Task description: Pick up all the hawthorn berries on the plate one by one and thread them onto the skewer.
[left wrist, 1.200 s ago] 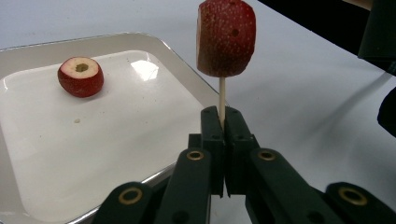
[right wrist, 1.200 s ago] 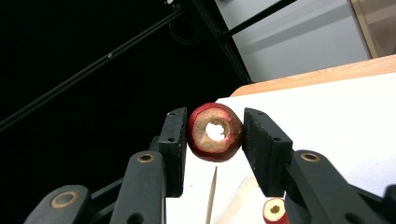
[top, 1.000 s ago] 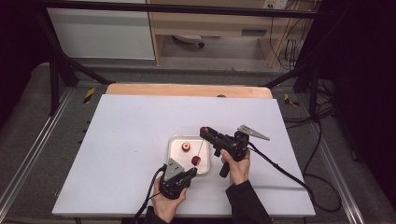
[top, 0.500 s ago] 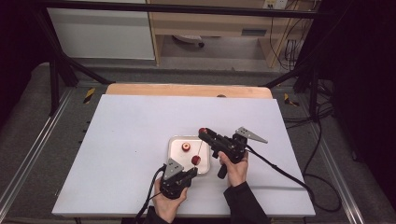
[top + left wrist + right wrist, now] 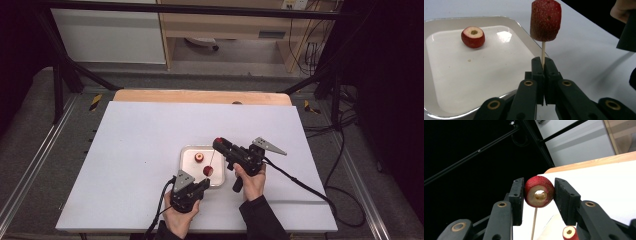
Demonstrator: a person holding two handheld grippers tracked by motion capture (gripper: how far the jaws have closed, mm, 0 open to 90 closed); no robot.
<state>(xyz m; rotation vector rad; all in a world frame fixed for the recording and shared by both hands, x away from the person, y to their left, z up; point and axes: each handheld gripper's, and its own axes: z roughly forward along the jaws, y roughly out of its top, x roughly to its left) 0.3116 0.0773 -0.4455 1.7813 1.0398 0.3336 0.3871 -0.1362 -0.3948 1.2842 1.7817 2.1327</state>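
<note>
Left claw, pressed together on the lower end of a thin wooden skewer that stands roughly upright; a dark red, speckled strawberry piece with a flat-cut top is impaled on it. Right claw, pinching a second strawberry piece between its two pads, its pale cut face with a hollow centre turned toward the right gripper view and its red skin touching both pads; the skewer runs down beneath it. In the high view this piece sits at the skewer's upper tip, above the impaled piece. A third piece, red-skinned with a pale cut top and a small central hole, lies alone in a shallow white square tray. The tray rests on a white table, right of centre and toward the near edge, with both claws over its near right corner. A bare wooden strip runs along the far edge. Beyond stand a white cabinet, a wooden shelf unit, black frame legs and trailing cables on grey floor.
</note>
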